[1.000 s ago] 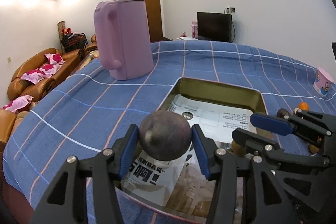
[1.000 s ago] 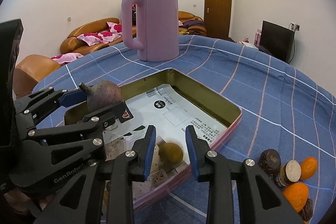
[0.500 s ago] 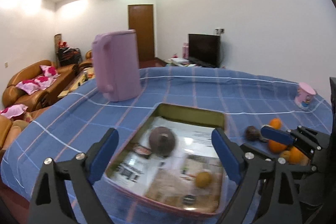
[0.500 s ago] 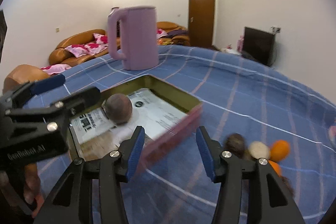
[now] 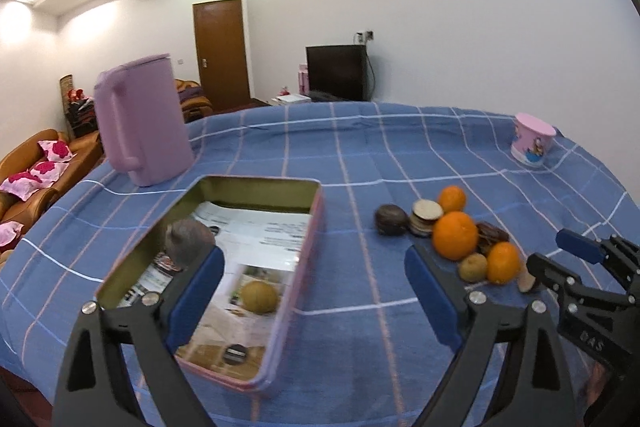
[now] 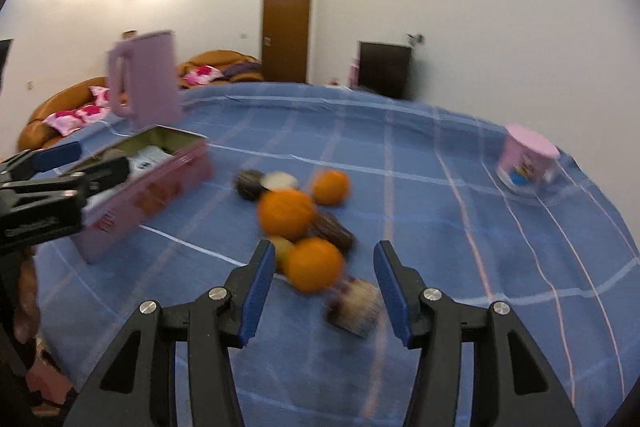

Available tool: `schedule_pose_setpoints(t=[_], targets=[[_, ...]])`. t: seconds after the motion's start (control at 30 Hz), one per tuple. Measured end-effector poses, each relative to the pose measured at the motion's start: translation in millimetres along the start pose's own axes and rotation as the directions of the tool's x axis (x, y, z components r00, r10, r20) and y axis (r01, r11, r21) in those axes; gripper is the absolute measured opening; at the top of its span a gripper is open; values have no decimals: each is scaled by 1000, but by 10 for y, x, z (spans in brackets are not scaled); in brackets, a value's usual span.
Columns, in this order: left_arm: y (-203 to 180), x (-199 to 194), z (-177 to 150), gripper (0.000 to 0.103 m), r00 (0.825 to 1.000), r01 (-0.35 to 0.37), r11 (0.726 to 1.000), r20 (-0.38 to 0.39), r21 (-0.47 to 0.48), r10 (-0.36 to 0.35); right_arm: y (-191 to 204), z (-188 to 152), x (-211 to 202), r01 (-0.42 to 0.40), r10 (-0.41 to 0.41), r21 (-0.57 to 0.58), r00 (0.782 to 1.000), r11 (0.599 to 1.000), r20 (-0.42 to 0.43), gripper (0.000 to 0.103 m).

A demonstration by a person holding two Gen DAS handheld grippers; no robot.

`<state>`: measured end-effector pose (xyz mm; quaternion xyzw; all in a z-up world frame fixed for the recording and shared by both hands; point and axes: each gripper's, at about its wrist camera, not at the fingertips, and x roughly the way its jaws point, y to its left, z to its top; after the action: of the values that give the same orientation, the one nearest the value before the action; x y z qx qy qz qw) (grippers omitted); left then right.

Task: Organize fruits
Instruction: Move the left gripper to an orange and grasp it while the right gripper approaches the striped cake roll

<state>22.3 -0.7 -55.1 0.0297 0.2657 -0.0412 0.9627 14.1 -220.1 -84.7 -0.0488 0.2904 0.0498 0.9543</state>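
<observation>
Our left tool [image 5: 314, 291] gapes wide and empty, our right tool [image 6: 324, 287] half-open, gripping nothing. The tin [image 5: 280, 311] nearest the tabletop's front edge holds two fruits [image 5: 188, 241]; its printing is unreadable. The fruit pile [image 6: 298, 219] lies beyond.

The left gripper [image 5: 312, 291] points downward with its jaws spread wide and nothing between them. Beside it, the right gripper [image 6: 324, 291] tilts down too, jaws partly apart, its blue pads [image 6: 260, 291] gripping nothing.
</observation>
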Motion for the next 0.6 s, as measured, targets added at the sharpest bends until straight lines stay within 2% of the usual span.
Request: schedule_pose_setpoints(t=[0.1, 0.37, 0.47, 0.6], targets=[[-116, 3, -15, 94, 1000, 14, 1000, -13, 18, -14, -103, -18, 72, 6, -5, 42, 1000, 999, -27, 53], [-335, 66, -40, 94, 998, 57, 997, -42, 44, -56, -171, -49, 160, -52, 59, 80, 994, 995, -97, 53], [-411, 79, -48, 94, 997, 69, 996, -47, 58, -66, -184, -70, 198, -64, 74, 87, 991, 994, -115, 43], [-490, 76, -31, 94, 995, 94, 993, -51, 67, -90, -190, -86, 177, -75, 85, 84, 990, 994, -111, 41]])
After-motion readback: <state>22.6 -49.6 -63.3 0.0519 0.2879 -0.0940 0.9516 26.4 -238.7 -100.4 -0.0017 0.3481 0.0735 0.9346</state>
